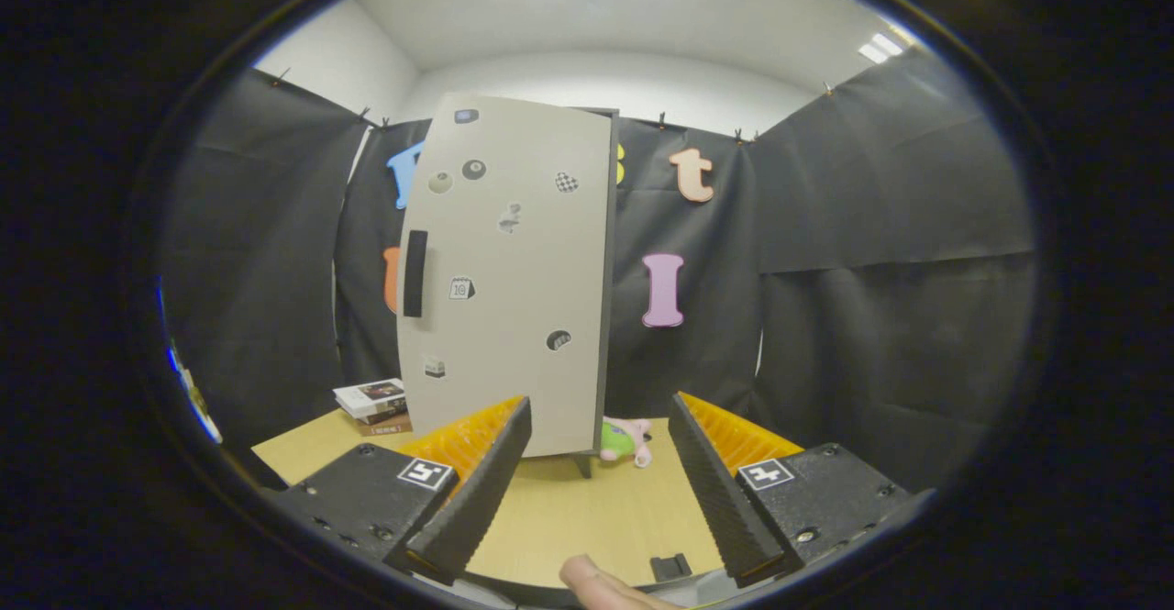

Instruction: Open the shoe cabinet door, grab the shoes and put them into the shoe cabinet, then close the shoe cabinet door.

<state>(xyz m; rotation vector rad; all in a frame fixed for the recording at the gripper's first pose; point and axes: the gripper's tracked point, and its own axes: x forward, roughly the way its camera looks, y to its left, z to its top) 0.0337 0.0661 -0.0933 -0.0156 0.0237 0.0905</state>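
claw [598, 449]: released, fingers spread wide, nothing between them, hanging over the near part of the desk
fingers: two, black ribbed pads [477, 491] with orange backing, one square black-and-white marker on each base
desk [569, 509]: light wood top, one
shoe cabinet [509, 280]: one, upright toward the far edge of the desk, ahead of the fingers and beyond them, closer to the left finger
door: shut, pale grey-beige flat front; dark edge down the right side; short dark foot under the right corner
handle [415, 273]: one, black vertical bar near the door's left edge, about mid height
stickers: about eight small ones scattered on the door (round ball type, checkered, calendar type, others); too small to make out properly
writing: calendar sticker [461, 288] seems to carry digits, not legible; nothing else readable
books [373, 405]: small stack, looks like three, at the far left corner of the desk, just left of the cabinet; cover text too small to read
plush toy [625, 440]: one, pink and green, lying on the desk just right of the cabinet's base, between the two fingers in view but well beyond them
fingertip [596, 584]: one, a person's, at the near edge below the claw
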